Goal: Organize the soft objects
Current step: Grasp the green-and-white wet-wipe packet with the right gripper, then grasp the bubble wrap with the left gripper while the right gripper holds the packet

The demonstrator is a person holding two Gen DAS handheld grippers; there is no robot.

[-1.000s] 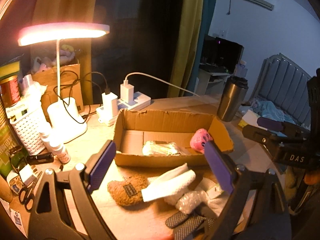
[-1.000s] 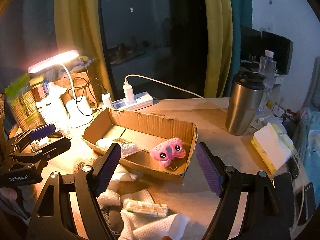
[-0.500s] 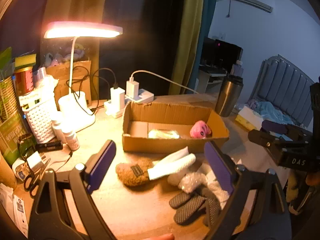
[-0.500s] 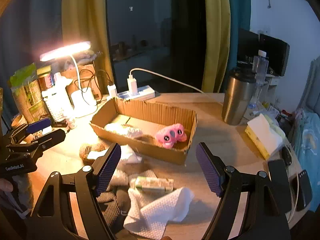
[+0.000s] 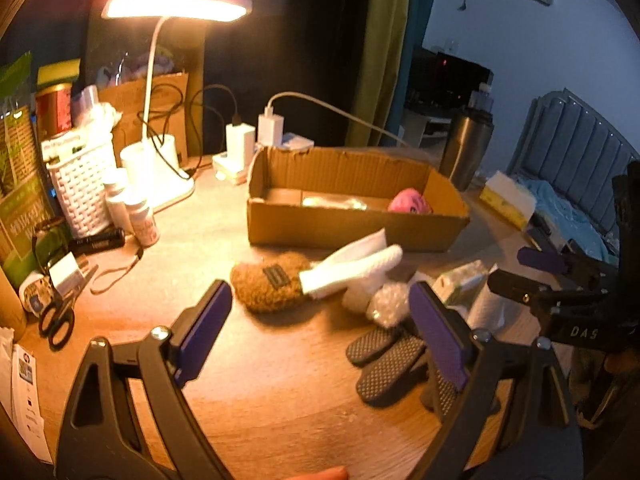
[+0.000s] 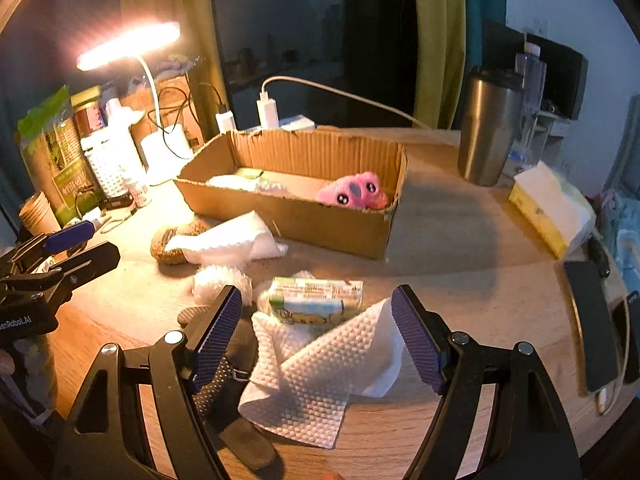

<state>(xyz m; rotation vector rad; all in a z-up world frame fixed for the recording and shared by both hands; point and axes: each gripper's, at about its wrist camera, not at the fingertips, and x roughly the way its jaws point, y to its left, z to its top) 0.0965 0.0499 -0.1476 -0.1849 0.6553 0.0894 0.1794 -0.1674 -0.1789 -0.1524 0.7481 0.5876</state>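
A wooden desk point(image 5: 280, 392) is glowing orange under a lit white lamp point(image 5: 176, 6) standing toward its far left corner, beside a white woven basket point(image 5: 82, 184) and a power strip point(image 6: 288, 122) with chargers plugged in. A cardboard box point(image 5: 352, 232) is sitting mid-desk toward the far edge, holding a pink plush point(image 6: 354, 194) at its right end. Just in front of the box a heap of soft objects is lying: a brown fuzzy slipper point(image 5: 272, 286), a white cloth point(image 5: 352, 268), dotted gloves point(image 5: 384, 356), a tissue pack point(image 6: 316, 300) and a paper towel point(image 6: 320, 376). A steel tumbler point(image 6: 488, 128) is standing near the far right edge. Yellow-green curtains point(image 6: 438, 40) are hanging behind; a bed point(image 5: 576, 184) is showing on the right. The left gripper point(image 5: 320, 328) is hovering spread and empty; the right gripper point(image 6: 318, 336) is likewise spread above the towel.
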